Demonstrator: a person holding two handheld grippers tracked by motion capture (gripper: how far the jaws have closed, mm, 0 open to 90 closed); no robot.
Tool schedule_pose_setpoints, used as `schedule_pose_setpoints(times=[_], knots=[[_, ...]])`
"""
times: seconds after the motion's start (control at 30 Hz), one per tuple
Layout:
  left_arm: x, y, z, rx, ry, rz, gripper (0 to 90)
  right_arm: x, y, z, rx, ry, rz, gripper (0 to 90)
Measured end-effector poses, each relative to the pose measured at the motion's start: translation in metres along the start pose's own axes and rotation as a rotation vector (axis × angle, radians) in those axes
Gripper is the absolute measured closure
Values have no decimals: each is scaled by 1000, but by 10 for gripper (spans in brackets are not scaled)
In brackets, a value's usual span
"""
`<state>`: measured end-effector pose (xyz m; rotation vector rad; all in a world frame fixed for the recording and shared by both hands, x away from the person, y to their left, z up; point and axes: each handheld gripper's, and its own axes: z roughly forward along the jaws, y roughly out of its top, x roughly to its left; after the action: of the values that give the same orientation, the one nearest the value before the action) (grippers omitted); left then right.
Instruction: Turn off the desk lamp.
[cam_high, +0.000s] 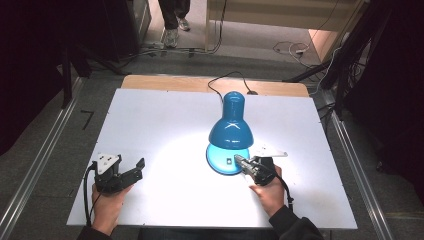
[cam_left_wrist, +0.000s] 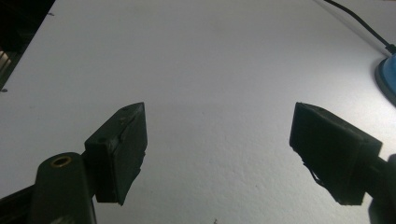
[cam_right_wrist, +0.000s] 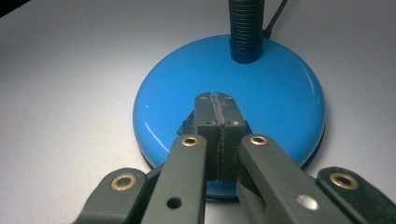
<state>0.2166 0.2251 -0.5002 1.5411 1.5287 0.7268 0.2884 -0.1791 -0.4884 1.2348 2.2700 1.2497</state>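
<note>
Your hands are coming in at the near edge of the table (cam_high: 150, 115), w/ the lamp (cam_high: 231, 127) standing mid-table, lit and throwing a bright pool on the white top. Its shade is hanging over the round blue base (cam_right_wrist: 261, 98), and the cord (cam_high: 227, 80) is trailing off the far edge.

Right gripper (cam_right_wrist: 215, 109) is sitting w/ jaws fully closed, tips pressing down on the base's near side, right where the small switch (cam_high: 229, 161) is showing in the high view; nothing is clamped between them. Left gripper (cam_left_wrist: 217, 140) is resting well apart to the left, jaws wide open over bare table, holding nothing.

Risks, as I'm judging them: you're pushing on a glossy domed surface, so the closed tips could be skidding off the switch. Push too hard or off-centre and the base may be sliding or tipping, since the left gripper isn't bracing it. Shade is also hanging close above the right gripper, so lifting fast could be knocking it.
</note>
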Motion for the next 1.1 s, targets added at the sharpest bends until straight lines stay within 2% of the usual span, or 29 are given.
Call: schedule_pose_setpoints(times=[0.67,1.1], knots=[[0,0,0,3,-1,4,196,7,1,14,18,12,-27,882],[-1,0,0,5,-4,8,200,6,0,18,21,12,-30,882]])
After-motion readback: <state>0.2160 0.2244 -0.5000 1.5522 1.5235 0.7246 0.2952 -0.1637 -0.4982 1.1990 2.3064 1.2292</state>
